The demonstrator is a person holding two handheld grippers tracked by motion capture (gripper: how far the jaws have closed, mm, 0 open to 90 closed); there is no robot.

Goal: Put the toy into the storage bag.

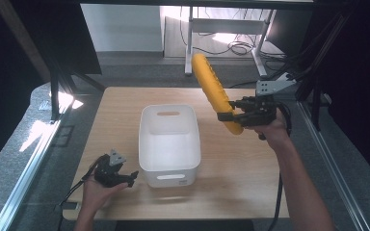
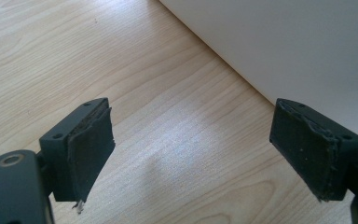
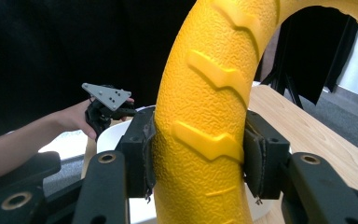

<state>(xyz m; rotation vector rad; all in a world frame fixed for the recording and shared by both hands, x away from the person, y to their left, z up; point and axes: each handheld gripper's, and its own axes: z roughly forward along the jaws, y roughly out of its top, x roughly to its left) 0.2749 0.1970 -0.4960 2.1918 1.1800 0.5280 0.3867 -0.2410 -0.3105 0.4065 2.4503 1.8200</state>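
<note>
A yellow ring with raised tread marks (image 1: 214, 91) hangs edge-on in the air over the table's right side, right of a white bin (image 1: 169, 144). My right gripper (image 1: 232, 114) is shut on the ring's lower part. In the right gripper view both pads press the ring (image 3: 209, 116) from either side, and the ring arches up and to the right. My left gripper (image 1: 130, 177) rests low at the table's front left, beside the bin's near left corner. Its jaws stand open in the left gripper view (image 2: 191, 154), with bare wood between them and the bin's wall (image 2: 289, 51) just beyond.
The wooden table (image 1: 241, 168) carries the bin at its middle. Black frame posts (image 1: 55, 91) stand at the back left and dark equipment with cables at the back right. A desk leg and floor cables (image 1: 238, 47) lie beyond the far edge.
</note>
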